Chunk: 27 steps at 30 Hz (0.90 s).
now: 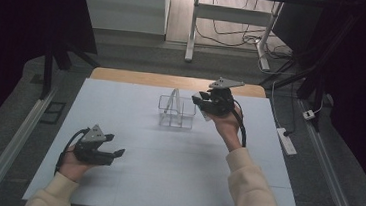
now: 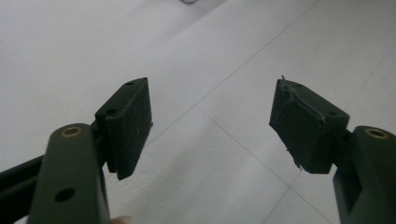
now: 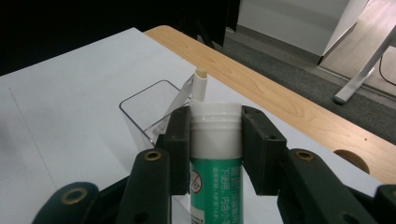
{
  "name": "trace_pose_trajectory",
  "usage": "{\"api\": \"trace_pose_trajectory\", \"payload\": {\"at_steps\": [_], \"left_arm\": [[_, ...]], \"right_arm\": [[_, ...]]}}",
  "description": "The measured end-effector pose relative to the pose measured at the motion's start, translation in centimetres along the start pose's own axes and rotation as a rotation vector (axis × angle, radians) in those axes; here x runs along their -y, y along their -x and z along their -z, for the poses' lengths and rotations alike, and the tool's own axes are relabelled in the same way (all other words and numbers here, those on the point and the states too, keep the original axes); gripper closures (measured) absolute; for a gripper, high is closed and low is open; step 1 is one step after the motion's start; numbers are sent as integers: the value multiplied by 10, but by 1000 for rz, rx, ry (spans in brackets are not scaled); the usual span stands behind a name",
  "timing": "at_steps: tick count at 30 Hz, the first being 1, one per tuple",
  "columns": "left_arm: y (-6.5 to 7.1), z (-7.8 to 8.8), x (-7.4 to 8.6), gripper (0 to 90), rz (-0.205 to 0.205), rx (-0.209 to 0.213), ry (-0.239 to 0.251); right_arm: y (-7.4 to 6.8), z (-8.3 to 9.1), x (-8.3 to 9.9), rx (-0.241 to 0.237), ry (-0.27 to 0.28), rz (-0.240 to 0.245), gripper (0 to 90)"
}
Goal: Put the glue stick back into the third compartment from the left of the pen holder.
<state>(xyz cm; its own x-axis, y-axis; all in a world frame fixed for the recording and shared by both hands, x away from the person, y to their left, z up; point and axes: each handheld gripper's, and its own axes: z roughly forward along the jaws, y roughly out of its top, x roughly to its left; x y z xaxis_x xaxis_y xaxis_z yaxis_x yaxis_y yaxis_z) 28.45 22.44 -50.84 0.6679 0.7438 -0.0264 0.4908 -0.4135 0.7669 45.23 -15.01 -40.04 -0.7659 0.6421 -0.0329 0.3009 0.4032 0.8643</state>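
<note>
One green bottle [image 3: 215, 154] sits clamped in the right claw [image 3: 215, 140] by one clear box [image 3: 149, 112]; left claw [image 2: 212, 126] gapes wide.

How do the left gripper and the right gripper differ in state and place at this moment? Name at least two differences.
The left gripper has open jaws with nothing between them; the right gripper is shut on a green tube with a white cap. The left gripper rests low near the front of the white table; the right gripper is raised beside the clear container. Both are black, two-jawed and hand-held.
</note>
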Motion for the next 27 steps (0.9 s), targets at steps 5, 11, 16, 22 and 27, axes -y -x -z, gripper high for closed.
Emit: {"api": "trace_pose_trajectory", "payload": {"at_steps": [5,11,16,22,27], "left_arm": [[0,0,0,296,-1,0,0],[0,0,0,296,0,0,0],[0,0,0,296,1,1,1],[0,0,0,296,1,1,0],[-1,0,1,296,1,1,0]], "right_arm": [[3,-2,0,10,1,-6,646],[7,-5,-1,22,10,-28,646],[10,-9,-3,39,17,-40,646],[13,-17,-4,50,24,-51,646],[13,-23,-6,50,28,-53,646]]}}
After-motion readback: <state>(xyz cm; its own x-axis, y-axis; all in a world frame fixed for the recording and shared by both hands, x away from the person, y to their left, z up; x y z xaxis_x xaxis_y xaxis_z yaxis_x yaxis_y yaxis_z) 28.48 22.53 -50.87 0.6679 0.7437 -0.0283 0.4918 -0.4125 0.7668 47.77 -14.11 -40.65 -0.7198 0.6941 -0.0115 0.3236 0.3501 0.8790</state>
